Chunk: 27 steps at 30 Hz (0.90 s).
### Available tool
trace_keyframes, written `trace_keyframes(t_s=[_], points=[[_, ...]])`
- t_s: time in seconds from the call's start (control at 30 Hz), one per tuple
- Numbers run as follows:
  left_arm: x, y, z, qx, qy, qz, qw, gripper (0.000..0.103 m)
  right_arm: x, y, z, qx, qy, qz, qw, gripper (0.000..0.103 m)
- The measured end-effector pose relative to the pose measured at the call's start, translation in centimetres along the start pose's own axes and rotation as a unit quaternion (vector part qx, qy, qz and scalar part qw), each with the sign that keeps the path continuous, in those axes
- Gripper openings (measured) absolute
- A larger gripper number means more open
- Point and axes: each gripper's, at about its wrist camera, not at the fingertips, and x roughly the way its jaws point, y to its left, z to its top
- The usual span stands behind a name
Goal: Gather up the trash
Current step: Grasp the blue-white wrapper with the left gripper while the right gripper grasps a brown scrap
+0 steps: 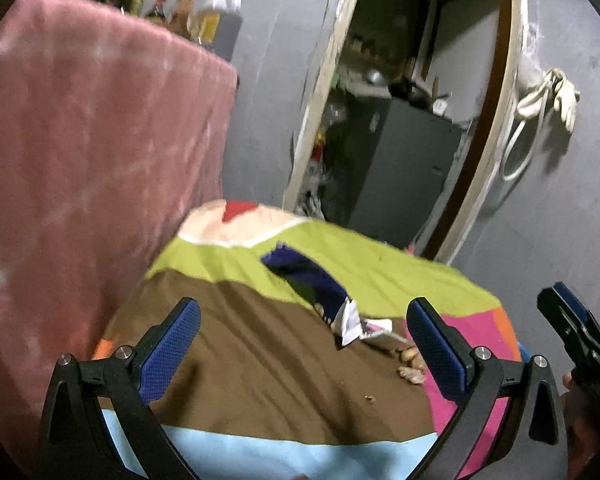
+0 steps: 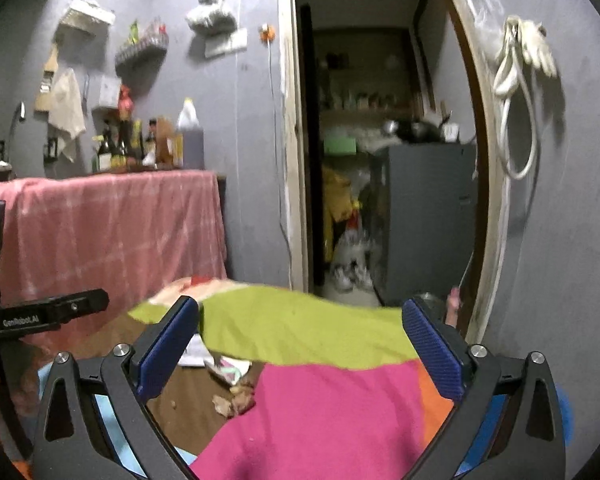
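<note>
Crumpled white paper [image 1: 350,320] lies on the multicoloured cloth [image 1: 260,360] with brownish scraps [image 1: 410,362] and a dark blue wrapper [image 1: 304,276] beside it. My left gripper [image 1: 304,344] is open and empty, above the brown patch, the trash just ahead between its fingers. My right gripper [image 2: 300,350] is open and empty over the pink and green patches. In the right wrist view the paper [image 2: 194,354] and scraps [image 2: 236,398] lie low left, near the left finger. The right gripper also shows at the left wrist view's right edge [image 1: 572,328].
A table draped in pink cloth [image 2: 112,232] stands to the left with bottles [image 2: 148,140] on top. A doorway [image 2: 380,160] opens ahead onto a grey cabinet [image 2: 428,216]. White cord and a glove [image 2: 520,80] hang on the grey wall at right.
</note>
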Motion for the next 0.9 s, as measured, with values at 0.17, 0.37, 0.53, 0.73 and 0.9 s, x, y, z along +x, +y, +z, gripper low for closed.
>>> trace_keyframes(t_s=[0.17,0.37,0.53,0.73,0.9], points=[[2.8,0.5,-0.2,-0.011,0.04,-0.024,0.9988,0.093,2.5,0.1,-0.9,-0.004,0.051,0.015,0.999,0.072],[6.0,0.2,0.0,-0.018,0.085,-0.043,0.9953,0.07,5.2,0.1,-2.6,-0.004,0.121,0.036,0.992,0.05],[7.9,-0.1,-0.2,-0.011,0.114,-0.05,0.9921,0.051,6.4,0.7,-3.7,-0.009,0.164,0.058,0.985,0.042],[9.2,0.2,-0.1,-0.026,0.137,-0.07,0.9877,0.04,7.7,1.4,-4.6,-0.011,0.211,0.084,0.974,0.037],[10.1,-0.2,0.3,-0.027,0.15,-0.083,0.9848,0.026,8.0,1.6,-5.5,-0.004,0.239,0.103,0.965,0.037]])
